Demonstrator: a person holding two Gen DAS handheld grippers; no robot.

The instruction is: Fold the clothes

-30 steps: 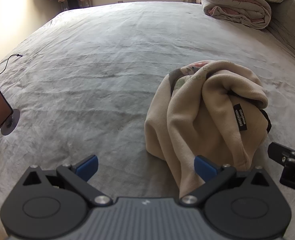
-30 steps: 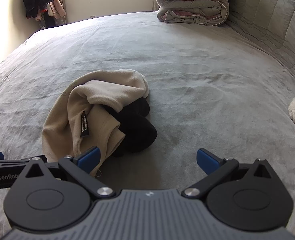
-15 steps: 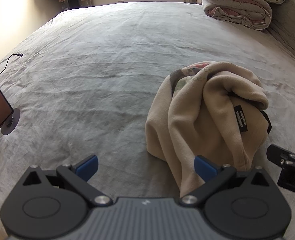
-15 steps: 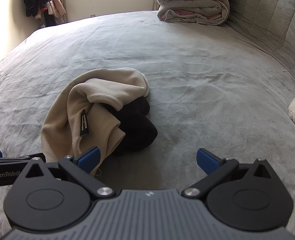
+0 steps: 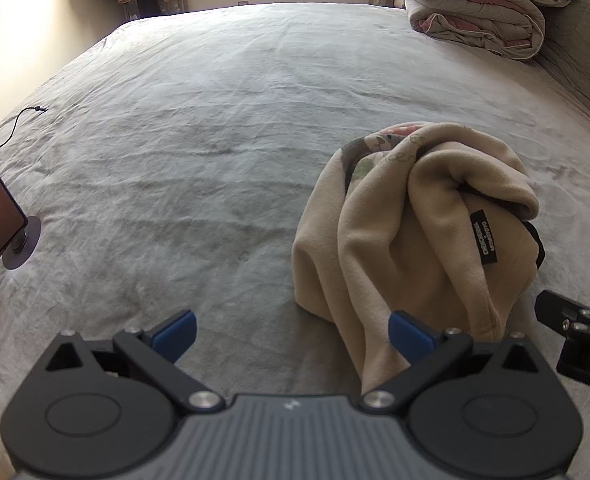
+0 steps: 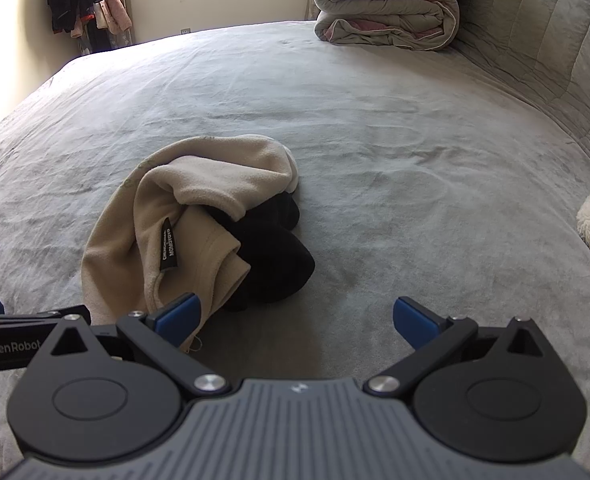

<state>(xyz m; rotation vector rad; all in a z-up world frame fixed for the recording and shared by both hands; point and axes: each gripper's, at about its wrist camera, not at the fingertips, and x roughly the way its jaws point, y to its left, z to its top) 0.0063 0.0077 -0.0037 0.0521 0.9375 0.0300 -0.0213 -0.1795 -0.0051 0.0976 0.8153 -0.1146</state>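
2 grippers spread and empty over a crumpled heap of clothes on the bed

We judge that a pinch by our left gripper [image 5: 291,334] or right gripper [image 6: 295,318], both with jaws apart, could catch 2 layers at once: the soft beige fleece garment [image 5: 411,240] is bunched over a black knit piece [image 6: 273,252], just ahead on the wrinkled grey velvety bed cover [image 5: 199,152].

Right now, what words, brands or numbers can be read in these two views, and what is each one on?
"GenRobot": white letters on the left gripper, seen at the right camera's left edge.
"D": a cut-off letter on the right gripper, at the left camera's edge.
Black tag on the beige fleece: two lines of print, too small and blurred to read.
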